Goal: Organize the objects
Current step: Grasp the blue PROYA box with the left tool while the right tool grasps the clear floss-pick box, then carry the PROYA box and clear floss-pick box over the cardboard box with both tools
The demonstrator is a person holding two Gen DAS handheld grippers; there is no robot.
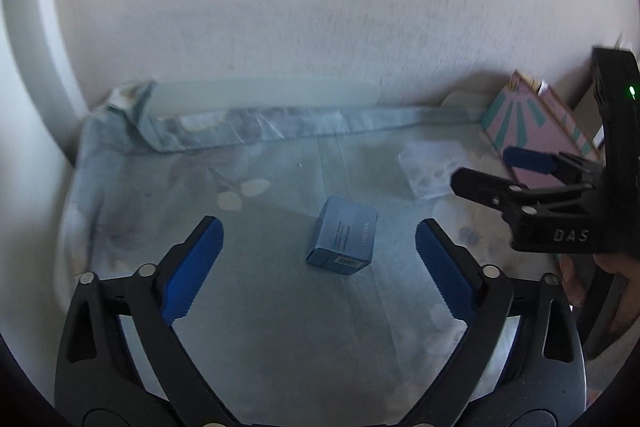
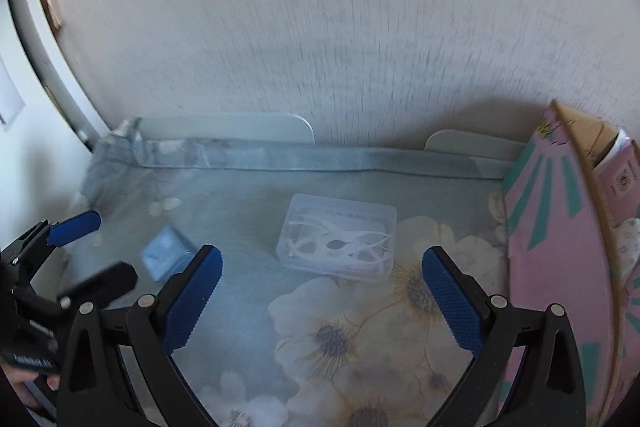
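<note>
Both grippers hang open and empty: the left gripper [image 1: 319, 271] faces a small blue cardboard box [image 1: 343, 242] mid-way across the floral bedsheet [image 2: 240, 307], the right gripper [image 2: 322, 297] a clear plastic floss-pick case [image 2: 338, 241] toward the sheet's right edge. Both objects look light and rigid; the case is probably slippery, so pinch its short sides.

1. The small blue box [image 2: 166, 255] is showing blurred in the right wrist view, and the left gripper [image 2: 86, 251] is covering its lower corner.
2. The print on the blue box [image 1: 343, 242] is staying too small to read in the left wrist view.
3. The clear plastic case [image 1: 430, 169], right of the blue box, is blurring, and the right gripper [image 1: 486, 169] is overlapping its right end.
4. The pink carton [image 2: 560, 235], far right of the blue box, is running off the frame's edge.
</note>
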